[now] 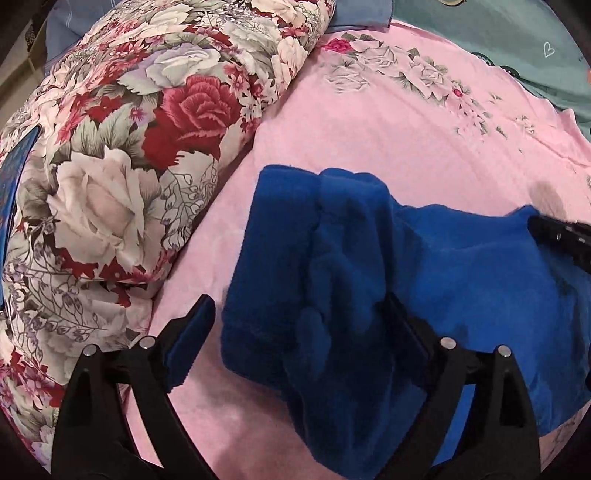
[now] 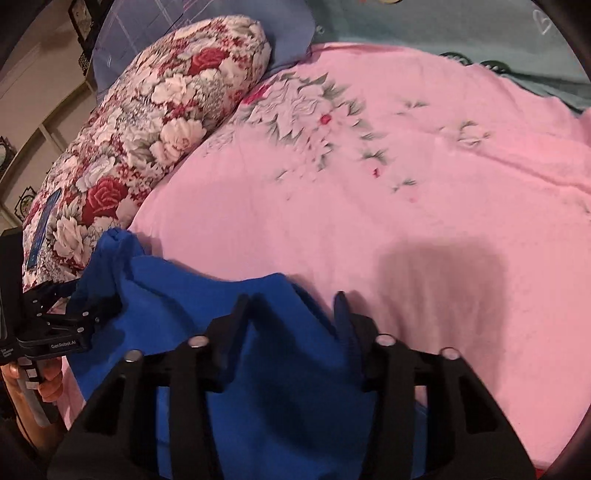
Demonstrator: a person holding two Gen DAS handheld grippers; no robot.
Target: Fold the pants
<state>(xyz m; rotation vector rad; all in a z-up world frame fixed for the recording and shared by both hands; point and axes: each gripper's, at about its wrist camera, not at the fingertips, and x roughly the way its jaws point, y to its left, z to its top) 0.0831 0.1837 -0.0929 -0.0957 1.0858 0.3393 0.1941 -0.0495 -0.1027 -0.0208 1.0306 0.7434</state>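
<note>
Blue fleece pants lie folded and bunched on a pink blanket. My left gripper hovers over their left end with its jaws wide open; one finger is over the blanket, the other over the cloth. In the right wrist view the pants fill the lower left. My right gripper stands over their right edge, jaws apart, blue cloth below the gap and the pads not pressing it. The right gripper's tip also shows at the pants' far right corner. The left gripper is at the left edge, held by a hand.
A rolled floral quilt lies along the left of the pink blanket, close to the pants. A teal sheet and a blue pillow lie beyond. A wall with shelves shows at far left.
</note>
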